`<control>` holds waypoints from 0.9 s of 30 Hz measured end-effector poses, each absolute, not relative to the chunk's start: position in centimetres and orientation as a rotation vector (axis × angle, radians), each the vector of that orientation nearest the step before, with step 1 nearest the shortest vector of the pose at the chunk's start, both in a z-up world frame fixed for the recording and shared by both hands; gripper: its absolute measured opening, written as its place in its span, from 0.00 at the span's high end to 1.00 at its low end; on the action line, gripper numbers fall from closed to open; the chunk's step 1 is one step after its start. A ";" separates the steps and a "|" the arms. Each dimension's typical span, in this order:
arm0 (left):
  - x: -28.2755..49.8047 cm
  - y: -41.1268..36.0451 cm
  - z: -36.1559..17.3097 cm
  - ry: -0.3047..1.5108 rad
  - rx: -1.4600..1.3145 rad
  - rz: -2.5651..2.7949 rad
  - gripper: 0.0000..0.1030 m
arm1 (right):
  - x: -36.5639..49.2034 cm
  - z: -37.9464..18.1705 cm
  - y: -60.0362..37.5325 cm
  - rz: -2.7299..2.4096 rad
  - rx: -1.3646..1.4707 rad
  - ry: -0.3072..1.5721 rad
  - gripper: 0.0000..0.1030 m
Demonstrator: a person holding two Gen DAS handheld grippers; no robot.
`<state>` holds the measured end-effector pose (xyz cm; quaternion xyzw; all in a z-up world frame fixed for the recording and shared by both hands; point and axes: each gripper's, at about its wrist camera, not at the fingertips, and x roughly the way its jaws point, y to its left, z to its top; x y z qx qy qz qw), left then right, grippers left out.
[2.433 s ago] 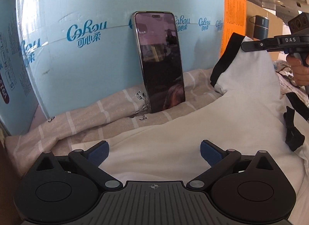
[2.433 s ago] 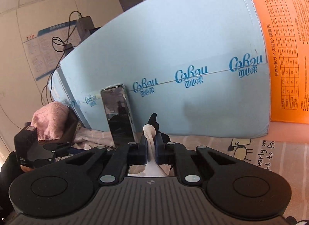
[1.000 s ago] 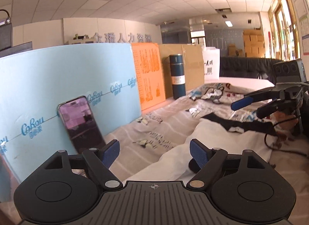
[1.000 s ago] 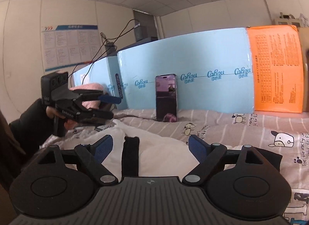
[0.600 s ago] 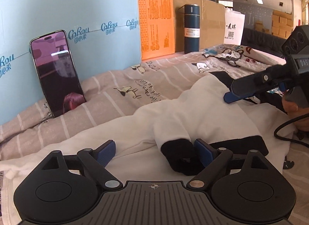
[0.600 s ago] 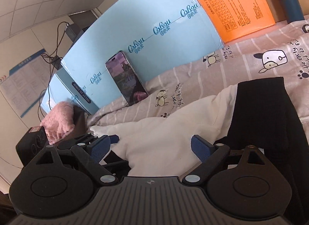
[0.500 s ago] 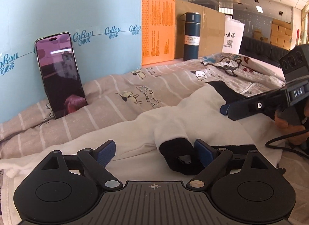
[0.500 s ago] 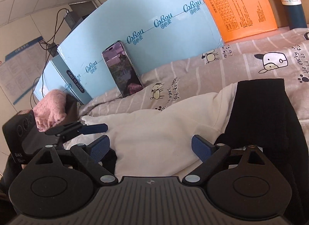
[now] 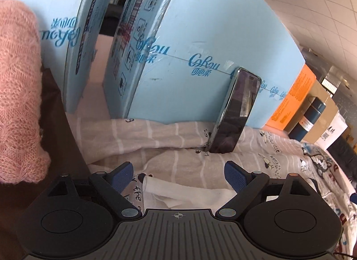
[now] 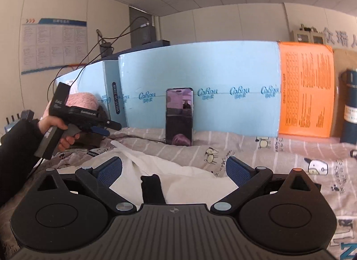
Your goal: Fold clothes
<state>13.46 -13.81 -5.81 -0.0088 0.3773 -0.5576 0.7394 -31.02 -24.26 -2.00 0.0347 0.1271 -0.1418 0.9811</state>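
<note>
- Right claw [image 10: 174, 168]: jaws opening, spread wide w/ nothing pinched; white garment [image 10: 178, 175] lies btwn and below the pads, its black cuff [image 10: 152, 187] near centre.
- Left claw [image 9: 178, 174]: spread wide, grips nothing; hovers over a white garment corner on the striped cartoon-print sheet [image 9: 178, 135].
- In right view, left claw is held by a hand [image 10: 57, 129] at left, above the sheet, apart from the garment tip.
- Phone [image 10: 179, 117] leans upright on blue boxes [image 10: 200, 76]; orange box [image 10: 305, 90] and dark flask [image 10: 350, 108] to the right.
- Pink knit [image 9: 17, 94] at far left.
</note>
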 end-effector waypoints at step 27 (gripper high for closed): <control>14.9 -17.3 -8.4 0.919 0.132 -1.552 0.12 | -15.0 -8.5 -4.7 -0.080 -0.505 0.599 0.03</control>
